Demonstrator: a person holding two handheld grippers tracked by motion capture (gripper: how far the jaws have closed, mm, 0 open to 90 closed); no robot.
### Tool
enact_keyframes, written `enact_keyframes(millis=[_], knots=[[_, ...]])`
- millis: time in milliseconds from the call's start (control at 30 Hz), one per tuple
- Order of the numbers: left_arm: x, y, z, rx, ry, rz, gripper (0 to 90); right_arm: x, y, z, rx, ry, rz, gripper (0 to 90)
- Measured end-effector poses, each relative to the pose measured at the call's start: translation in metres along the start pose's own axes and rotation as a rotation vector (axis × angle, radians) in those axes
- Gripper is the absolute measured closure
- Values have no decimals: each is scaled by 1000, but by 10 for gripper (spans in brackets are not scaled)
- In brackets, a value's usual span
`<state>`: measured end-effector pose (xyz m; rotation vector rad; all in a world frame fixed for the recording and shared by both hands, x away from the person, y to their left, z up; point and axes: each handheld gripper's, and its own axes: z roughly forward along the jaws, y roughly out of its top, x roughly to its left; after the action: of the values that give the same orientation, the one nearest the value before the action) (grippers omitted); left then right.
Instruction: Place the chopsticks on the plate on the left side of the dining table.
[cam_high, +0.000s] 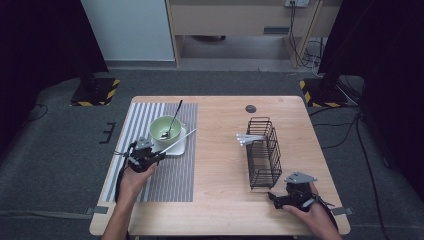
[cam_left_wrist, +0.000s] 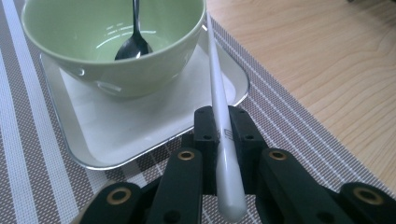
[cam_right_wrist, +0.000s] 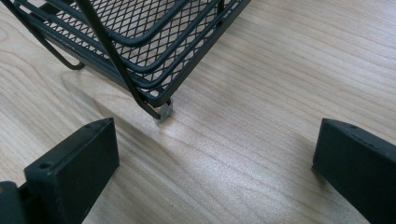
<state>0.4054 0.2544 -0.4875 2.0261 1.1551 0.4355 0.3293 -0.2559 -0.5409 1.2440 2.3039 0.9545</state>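
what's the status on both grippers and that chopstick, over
Left gripper shut on white chopstick, tip over the tray beside green bowl. Right gripper open, nothing between the jaws, near wire basket. Nothing in the way.

A black wire basket (cam_high: 264, 152) sits on the right of the wooden counter (cam_high: 220, 175) — some white utensils (cam_high: 248, 139) poke out its left side, striped placemat (cam_high: 170, 182) over on the left.

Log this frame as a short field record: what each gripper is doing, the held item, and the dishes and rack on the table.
left gripper: shut on a white chopstick, its far end leaning against the bowl's rim
right gripper: open, holding nothing, near the rack's corner
bowl: green, on a white square tray, dark spoon inside
placemat: striped, under the tray
rack: black wire, white utensils sticking out its side
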Motion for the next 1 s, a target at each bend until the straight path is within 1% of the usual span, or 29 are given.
enact_keyframes(millis=[100,233,300,467,1000], knots=[[3,-4,3,22,-13,-2,821,0,0,0,0,0,0,3],[4,-7,7,56,-19,16,821,0,0,0,0,0,0,3],[4,-8,8,65,-17,23,820,0,0,0,0,0,0,3],[7,-11,10,91,-28,26,820,0,0,0,0,0,0,3],[18,-19,14,124,-23,0,817,0,0,0,0,1,-1,3]])
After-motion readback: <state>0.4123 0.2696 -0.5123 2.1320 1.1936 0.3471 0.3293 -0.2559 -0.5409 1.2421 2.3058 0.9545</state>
